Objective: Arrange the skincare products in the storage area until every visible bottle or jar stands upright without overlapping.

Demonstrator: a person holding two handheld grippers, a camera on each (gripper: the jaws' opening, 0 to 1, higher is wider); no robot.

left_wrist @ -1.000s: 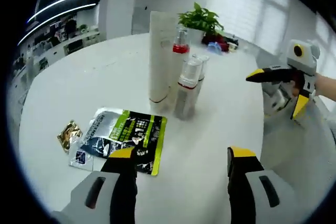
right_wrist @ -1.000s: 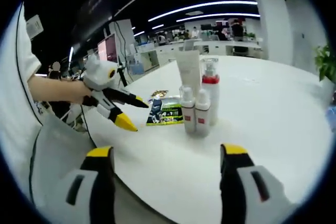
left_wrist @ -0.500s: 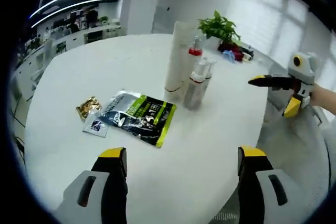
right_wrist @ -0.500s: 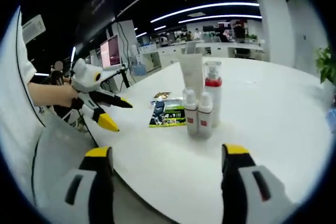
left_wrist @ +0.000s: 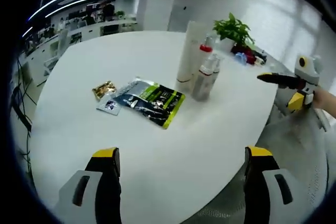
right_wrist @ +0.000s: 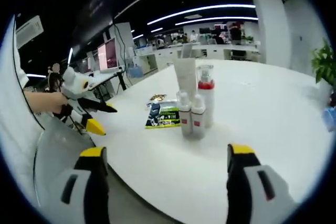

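On the round white table a tall white tube, a pump bottle with a red collar and two small clear bottles with red bands stand upright in a tight group. The right gripper view has the same tube, red-collared bottle and small bottles. My left gripper hangs open over the near table edge, well short of them. My right gripper is open too, held off the table's rim, with nothing between its jaws.
A green and black sachet pack, a gold sachet and a small blue sachet lie flat left of the bottles. A potted plant and small red and blue items sit at the far edge. An office with desks lies behind.
Both grippers have drawn back from the bottle group, so the bottles look smaller and farther. The bottles and sachets have not moved.
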